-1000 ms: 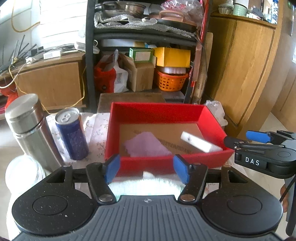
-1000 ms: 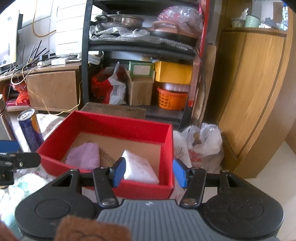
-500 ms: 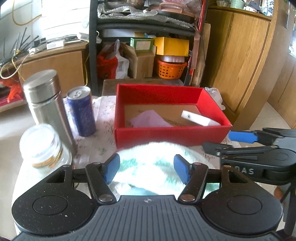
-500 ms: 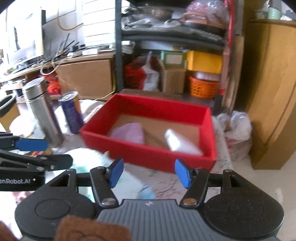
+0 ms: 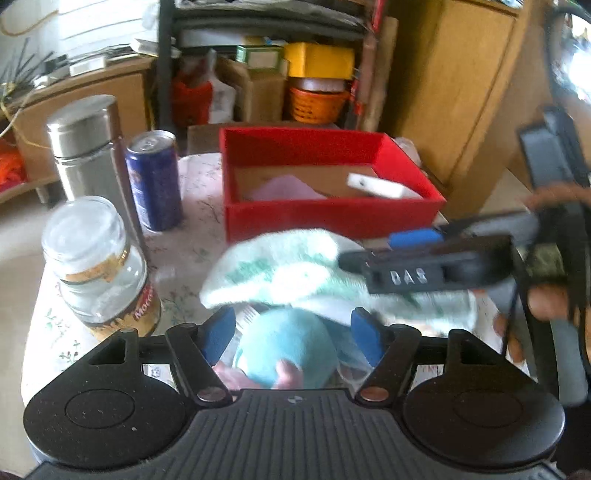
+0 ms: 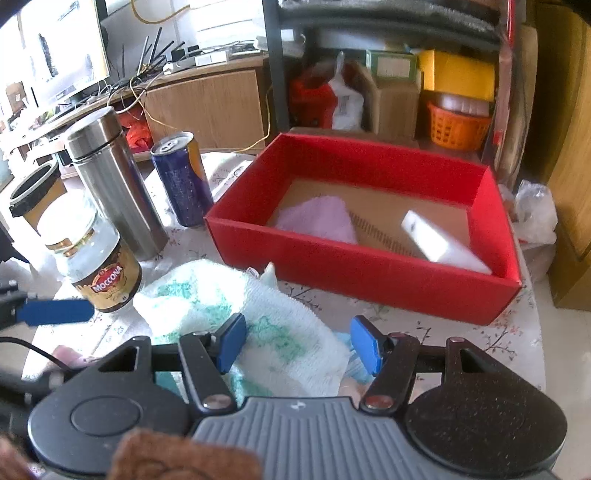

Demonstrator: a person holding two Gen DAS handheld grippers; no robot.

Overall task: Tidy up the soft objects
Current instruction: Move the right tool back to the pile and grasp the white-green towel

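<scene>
Two grippers work over a small table (image 6: 517, 332) covered with a floral cloth, backed by a dark shelving unit (image 6: 388, 22) at 12 o'clock that is crammed with boxes and an orange basket (image 6: 458, 129).

Largest on the table is the red box (image 6: 369, 273), open-topped with a cardboard floor, sitting at 1 o'clock in the right wrist view. Inside it a lilac cloth (image 6: 317, 221) lies toward its left side and a white foam block (image 6: 439, 242) lies tilted toward its right side, the two apart.

Just in front of the box, at 6 o'clock from it, sprawls a white towel with green pattern (image 6: 236, 317), rumpled and partly covering a light blue soft object (image 5: 288, 347) whose shape is hard to make out.

At 10 o'clock stand a steel flask (image 6: 114, 181), a blue drink can (image 6: 183, 181) beside it, and nearer the camera a Moccona glass jar (image 6: 96, 266), all upright.

In its own view the right gripper (image 6: 297, 343) has its blue pads spread wide on either side of the towel's near edge, gripping nothing. Equally wide apart are the pads of the left gripper (image 5: 291, 334), which flank the blue object without pinching it.
</scene>
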